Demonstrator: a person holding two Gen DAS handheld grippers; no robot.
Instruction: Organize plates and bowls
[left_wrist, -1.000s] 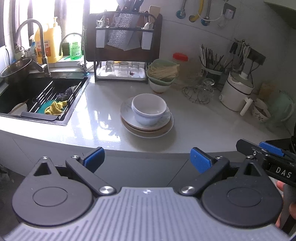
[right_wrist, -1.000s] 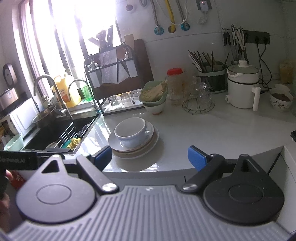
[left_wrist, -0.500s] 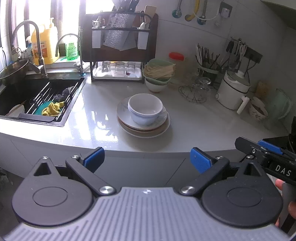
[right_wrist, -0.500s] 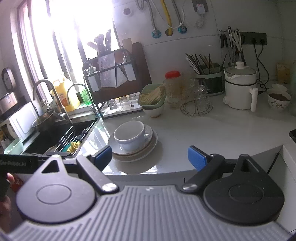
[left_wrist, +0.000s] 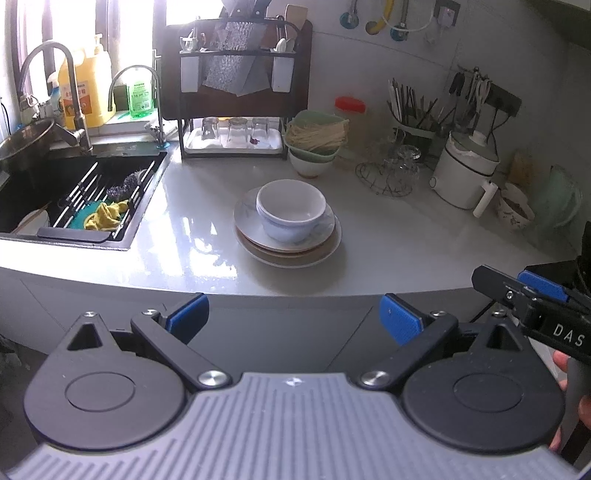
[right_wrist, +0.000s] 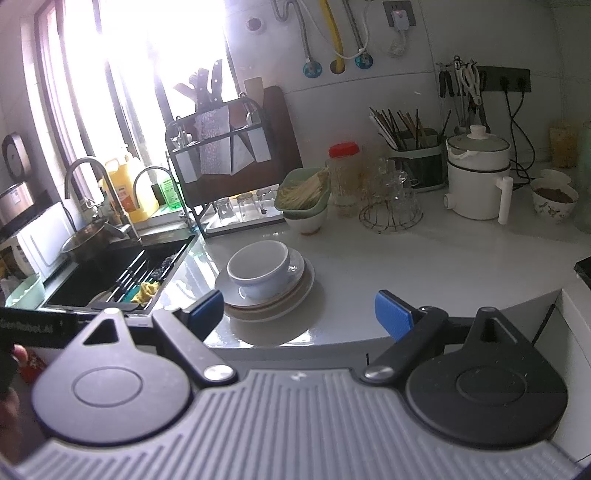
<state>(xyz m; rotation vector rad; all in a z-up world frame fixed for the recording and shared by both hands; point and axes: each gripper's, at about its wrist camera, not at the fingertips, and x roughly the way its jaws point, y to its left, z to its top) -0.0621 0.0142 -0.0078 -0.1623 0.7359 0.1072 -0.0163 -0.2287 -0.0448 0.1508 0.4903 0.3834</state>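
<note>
Glossy white ceramic bowl (left_wrist: 291, 210), glazed plates (left_wrist: 288, 245) beneath, polished reflective pale surface (left_wrist: 388, 251), matt black plastic tool (left_wrist: 293, 319) with ribbed blue pads, metal faucet (left_wrist: 48, 85), yellow cloth (left_wrist: 103, 218).

Beyond the left gripper (left_wrist: 293, 319), the lower plates (left_wrist: 291, 254) are being hidden under the bowl (left_wrist: 291, 210); their number cannot be told. The right gripper (left_wrist: 517, 286) is being cropped at the edge.

White countertop (left_wrist: 406, 236): plate stack (left_wrist: 291, 247), rack (left_wrist: 236, 147), cooker (left_wrist: 465, 173), sink (left_wrist: 74, 192).
</note>
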